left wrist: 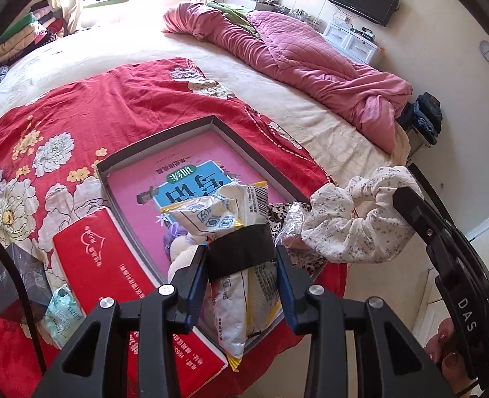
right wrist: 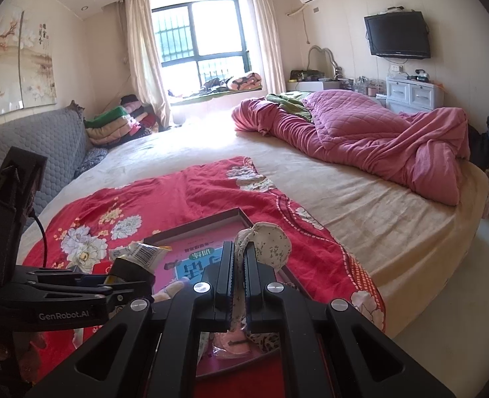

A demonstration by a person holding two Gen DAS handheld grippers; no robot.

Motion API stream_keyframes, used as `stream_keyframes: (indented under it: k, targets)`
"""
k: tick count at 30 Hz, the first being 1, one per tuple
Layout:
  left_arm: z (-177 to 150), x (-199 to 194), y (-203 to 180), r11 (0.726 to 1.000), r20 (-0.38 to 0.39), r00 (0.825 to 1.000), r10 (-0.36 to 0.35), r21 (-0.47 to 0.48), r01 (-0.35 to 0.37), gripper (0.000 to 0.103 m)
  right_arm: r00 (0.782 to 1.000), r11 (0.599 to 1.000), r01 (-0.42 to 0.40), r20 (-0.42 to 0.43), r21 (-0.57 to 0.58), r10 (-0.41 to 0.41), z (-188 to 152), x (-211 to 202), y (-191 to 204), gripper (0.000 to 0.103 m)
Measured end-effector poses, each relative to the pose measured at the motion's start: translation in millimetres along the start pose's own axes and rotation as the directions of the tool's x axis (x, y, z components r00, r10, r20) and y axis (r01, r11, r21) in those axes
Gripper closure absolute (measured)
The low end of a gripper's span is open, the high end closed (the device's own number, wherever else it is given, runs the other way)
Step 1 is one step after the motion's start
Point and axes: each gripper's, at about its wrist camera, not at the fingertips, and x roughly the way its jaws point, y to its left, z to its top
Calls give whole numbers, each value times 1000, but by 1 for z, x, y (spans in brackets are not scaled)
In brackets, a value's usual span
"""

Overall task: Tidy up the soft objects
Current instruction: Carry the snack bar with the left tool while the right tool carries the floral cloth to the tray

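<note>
Left wrist view shows the left gripper (left wrist: pixel 243 265) clamped on a crinkly snack packet (left wrist: pixel 224 209), light, slippery, best pinched mid-body, above the shallow box (left wrist: pixel 165 132); the right gripper (right wrist: pixel 239 262) pinches a limp floral scrunchie (right wrist: pixel 271 240) by its bunched fabric, also over it.

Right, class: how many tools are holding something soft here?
2. The left tool grips a plastic packet over the tray; the right tool pinches a floral scrunchie. None seem hidden.

Pkt (left wrist: pixel 241 275) hides part of book (left wrist: pixel 184 179) in tray (left wrist: pixel 165 139); red box (left wrist: pixel 111 265) cut at btm edge; scrunchie (right wrist: pixel 271 238) covers tray's far rim.
</note>
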Motion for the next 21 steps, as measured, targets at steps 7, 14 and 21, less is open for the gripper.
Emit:
stream_keyframes:
  k: [7,14,21]
  targets:
    - [12,33,-11,999,-44,999,6,41,-4,64,1000,1000,-6,-15,7,6,-5,11,-5,98]
    - [12,55,-10,999,-84,996,6,42,-2,64,999,1000,-10,-36,9,10,-9,26,-13,98]
    - [13,69,-4,1000,-115,993,6,31,-2,64,999,1000,-15,-40,24,16,-8,36,-19,98]
